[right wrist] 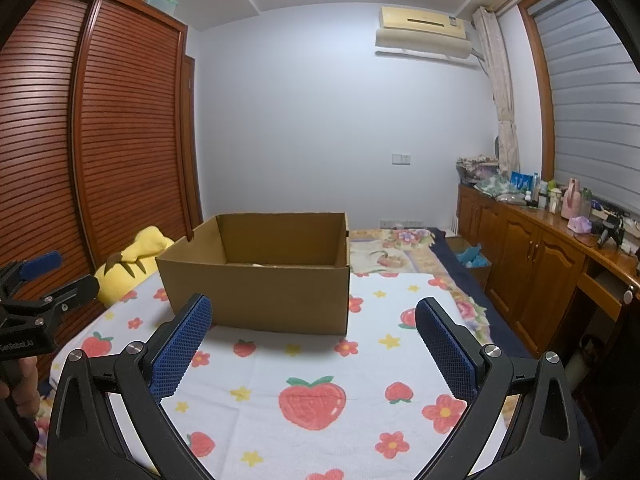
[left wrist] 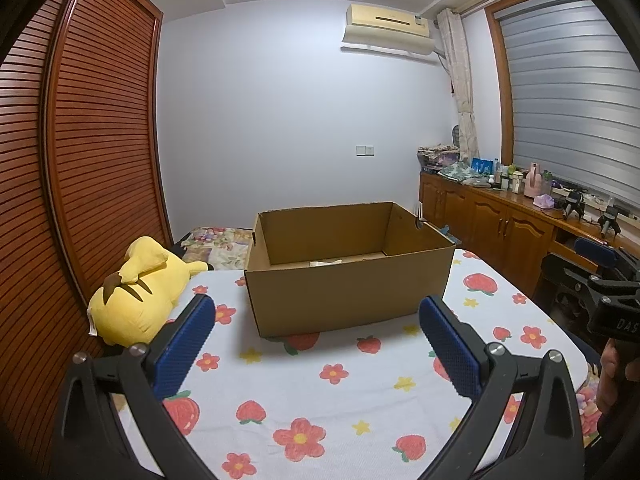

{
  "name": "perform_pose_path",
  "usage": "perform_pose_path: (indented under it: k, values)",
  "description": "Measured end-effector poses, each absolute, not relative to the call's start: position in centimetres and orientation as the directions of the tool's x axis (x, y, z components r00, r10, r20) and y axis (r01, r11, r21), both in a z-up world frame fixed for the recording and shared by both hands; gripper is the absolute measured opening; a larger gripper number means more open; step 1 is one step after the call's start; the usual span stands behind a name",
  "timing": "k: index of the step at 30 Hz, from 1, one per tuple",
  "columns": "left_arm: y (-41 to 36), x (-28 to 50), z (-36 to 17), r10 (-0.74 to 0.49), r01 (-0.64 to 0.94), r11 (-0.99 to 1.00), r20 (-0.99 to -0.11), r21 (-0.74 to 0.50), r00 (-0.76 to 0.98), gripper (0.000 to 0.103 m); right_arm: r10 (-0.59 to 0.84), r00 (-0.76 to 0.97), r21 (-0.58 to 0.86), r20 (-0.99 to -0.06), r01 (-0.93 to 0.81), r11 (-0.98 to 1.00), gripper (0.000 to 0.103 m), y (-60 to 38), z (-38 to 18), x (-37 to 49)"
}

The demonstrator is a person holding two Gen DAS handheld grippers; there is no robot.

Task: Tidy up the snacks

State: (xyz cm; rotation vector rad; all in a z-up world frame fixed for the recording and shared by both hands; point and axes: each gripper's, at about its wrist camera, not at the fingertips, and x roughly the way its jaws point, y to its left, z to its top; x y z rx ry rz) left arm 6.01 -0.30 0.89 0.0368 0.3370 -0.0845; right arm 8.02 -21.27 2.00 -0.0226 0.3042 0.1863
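The cardboard box is seen straight ahead, long axis left-right, nearer the spread, empty left gripper than the equally spread, empty right gripper.

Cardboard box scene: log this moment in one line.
left gripper open | right gripper open | cardboard box on bed, untouched

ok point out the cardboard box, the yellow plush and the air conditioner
cardboard box [left wrist: 344, 300]: left wrist view, on its front wall
yellow plush toy [left wrist: 132, 304]: left wrist view, on its back
air conditioner [right wrist: 422, 24]: right wrist view, on its front panel
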Motion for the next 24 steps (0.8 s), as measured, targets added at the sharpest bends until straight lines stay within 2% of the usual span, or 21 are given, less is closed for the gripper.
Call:
perform_pose_path:
  k: [24]
  values:
    - [-0.59, 5.45, 1.35, -0.093, 0.104, 0.994, -0.323, 0.017, 0.942, 0.102, 0.18, 0.938, 0.005, -0.295, -0.186, 0.982, 0.103, -21.3, 2.07, 7.97]
